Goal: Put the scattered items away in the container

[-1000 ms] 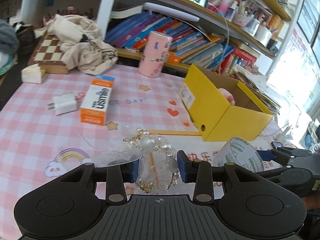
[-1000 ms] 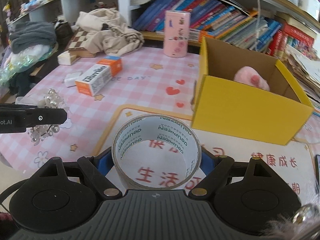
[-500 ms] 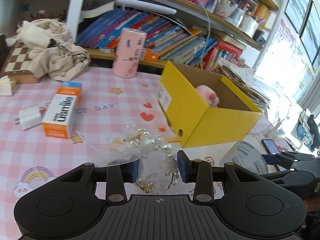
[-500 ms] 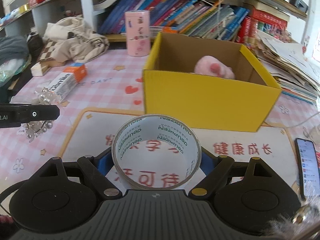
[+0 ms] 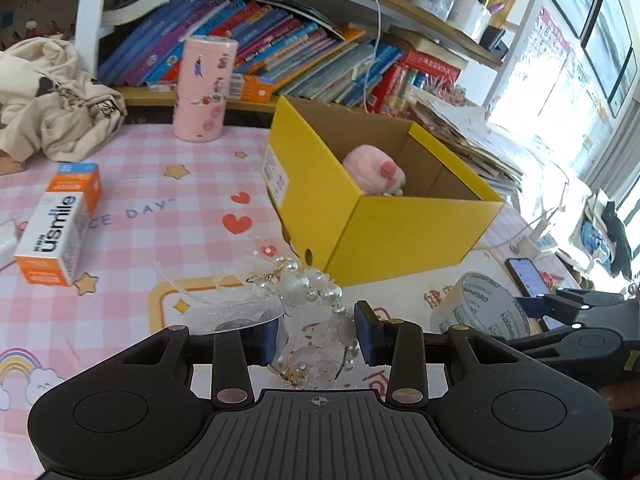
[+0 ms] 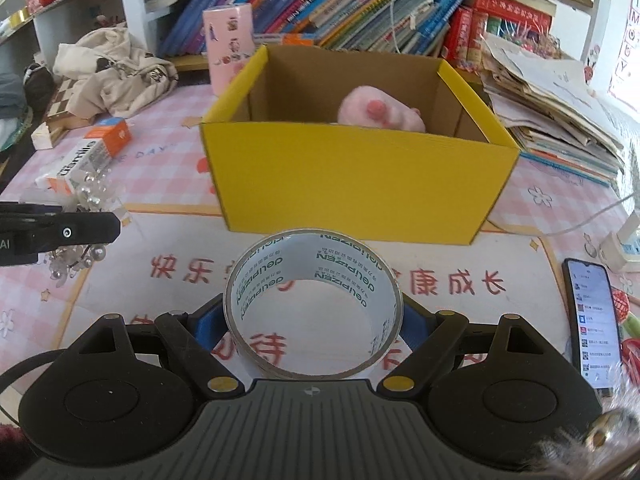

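I hold the tape roll (image 6: 313, 306) clamped across its width in my right hand-held gripper (image 6: 312, 322) and the pearl ornament (image 5: 310, 320) pinched in my left hand-held gripper (image 5: 316, 338), both raised short of the yellow box (image 6: 356, 184) so each can clear its rim.

Pink checked table (image 5: 168, 200): yellow box (image 6: 360, 184), usmile carton (image 5: 56, 228), pink canister (image 5: 202, 88), phone (image 6: 592, 320).

A pink checked cloth covers the tabletop (image 5: 160, 184); behind it a white-framed bookshelf (image 5: 304, 60) holds slanting rows of colourful books; at the right, bright daylight pours through a window (image 5: 576, 92) over stacked papers (image 6: 552, 108).
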Demonstrator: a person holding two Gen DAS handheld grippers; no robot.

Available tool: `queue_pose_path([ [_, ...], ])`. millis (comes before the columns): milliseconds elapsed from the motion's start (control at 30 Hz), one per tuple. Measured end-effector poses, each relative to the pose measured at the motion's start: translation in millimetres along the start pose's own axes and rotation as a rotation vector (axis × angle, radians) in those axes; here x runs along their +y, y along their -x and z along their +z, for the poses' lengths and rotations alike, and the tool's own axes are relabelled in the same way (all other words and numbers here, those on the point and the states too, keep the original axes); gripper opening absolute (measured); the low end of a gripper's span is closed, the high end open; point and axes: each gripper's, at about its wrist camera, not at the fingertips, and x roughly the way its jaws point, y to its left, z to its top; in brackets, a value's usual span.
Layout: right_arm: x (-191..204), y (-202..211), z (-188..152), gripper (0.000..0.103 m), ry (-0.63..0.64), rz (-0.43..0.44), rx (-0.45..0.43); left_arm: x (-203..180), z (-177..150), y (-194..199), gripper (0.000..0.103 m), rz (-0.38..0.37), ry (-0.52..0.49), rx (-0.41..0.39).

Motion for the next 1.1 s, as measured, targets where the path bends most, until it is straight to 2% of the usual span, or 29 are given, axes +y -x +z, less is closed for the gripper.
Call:
queue_pose_path([
  [233, -15, 2, 1, 0.084, 0.021, 0.019, -0.007, -23, 4, -7, 0.037, -0.016, -0.044, 0.004],
  [567, -37, 28, 13, 0.084, 0.118, 0.036, -0.159, -90, 26, -13, 0.037, -0.06, -0.253, -0.078],
  [767, -63, 37, 30, 0.084, 0.132, 0.055, -0.241, -110, 41, -25, 0.037, -0.048, -0.266, -0.106],
  [1100, -93, 30, 59, 0.084, 0.162, 0.106, -0.323, -129, 65, -33, 0.037, 0.028, -0.262, -0.181],
])
